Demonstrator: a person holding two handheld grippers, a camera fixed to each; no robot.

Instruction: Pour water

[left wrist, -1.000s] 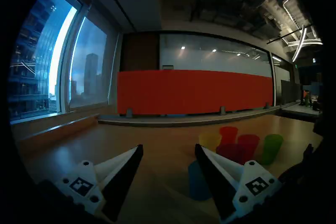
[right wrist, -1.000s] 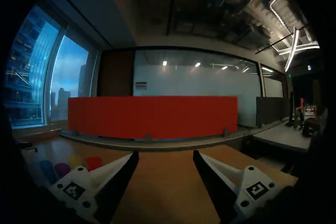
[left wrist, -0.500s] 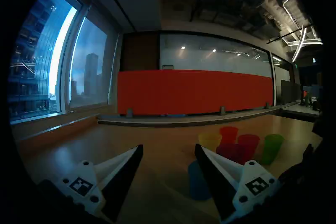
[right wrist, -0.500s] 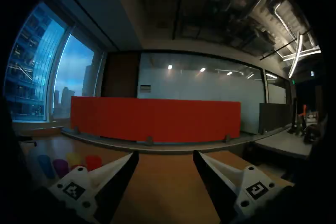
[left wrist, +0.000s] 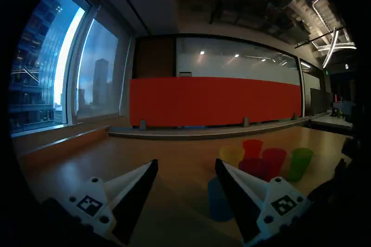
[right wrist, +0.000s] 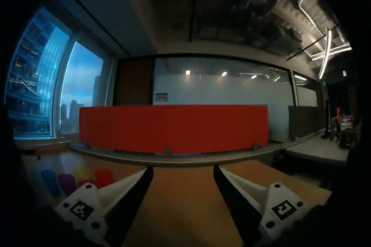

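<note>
The right tool (right wrist: 183,168) has tipped slightly since a moment ago, shifting its view of the room. The left tool (left wrist: 186,162) is unmoved. Both tools are released, fingers spread with nothing between them, over the wooden bench (left wrist: 176,152). Upright plastic cups (left wrist: 274,158) cluster mid-bench, short of the far edge with the orange divider panel (left wrist: 213,101): a yellow cup (left wrist: 231,155), a red cup (left wrist: 252,146), a green cup (left wrist: 300,163), and a blue cup (left wrist: 217,199) partly behind the left tool's finger.

Tall windows (left wrist: 60,75) at the left show a blue skyline. A red partition (left wrist: 213,101) crosses the middle behind a wooden table (left wrist: 176,154), with strip lights (left wrist: 335,45) glowing at upper right.
</note>
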